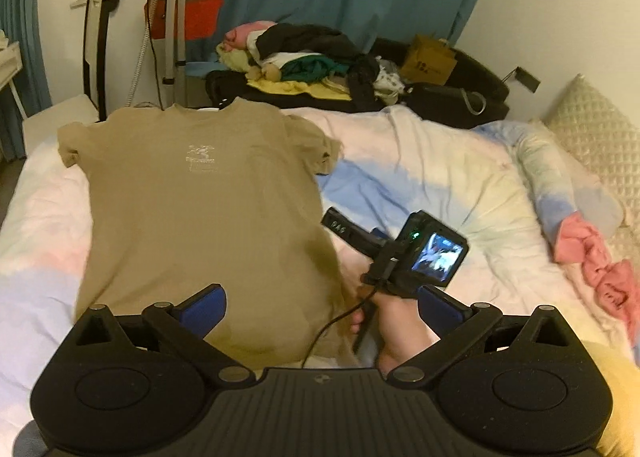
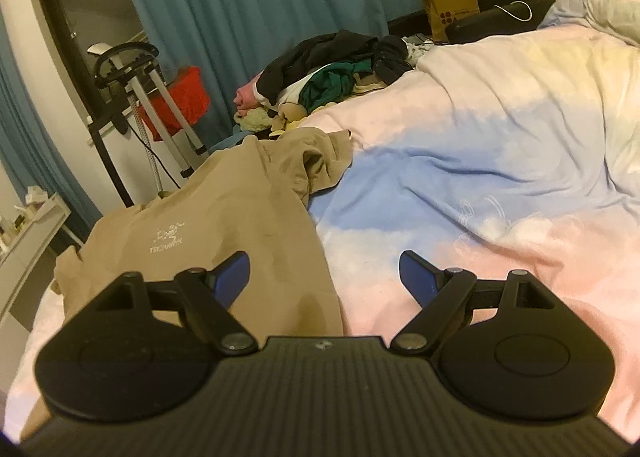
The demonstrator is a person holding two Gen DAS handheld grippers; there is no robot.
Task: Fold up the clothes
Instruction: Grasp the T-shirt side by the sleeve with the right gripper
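Left wrist: smooth tan T-shirt [image 1: 200,217] flat on rumpled duvet [image 1: 420,177].

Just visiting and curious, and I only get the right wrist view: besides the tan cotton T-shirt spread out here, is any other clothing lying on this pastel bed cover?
Observer: Yes, a crumpled pink garment lies on the pastel bed cover, well right of the tan cotton T-shirt.
Operator: What is the other tool doing?
Observer: The left gripper hangs over the shirt's near edge, jaws open, nothing between them.
Operator: Who holds mine?
Observer: A hand, under a small lit screen.
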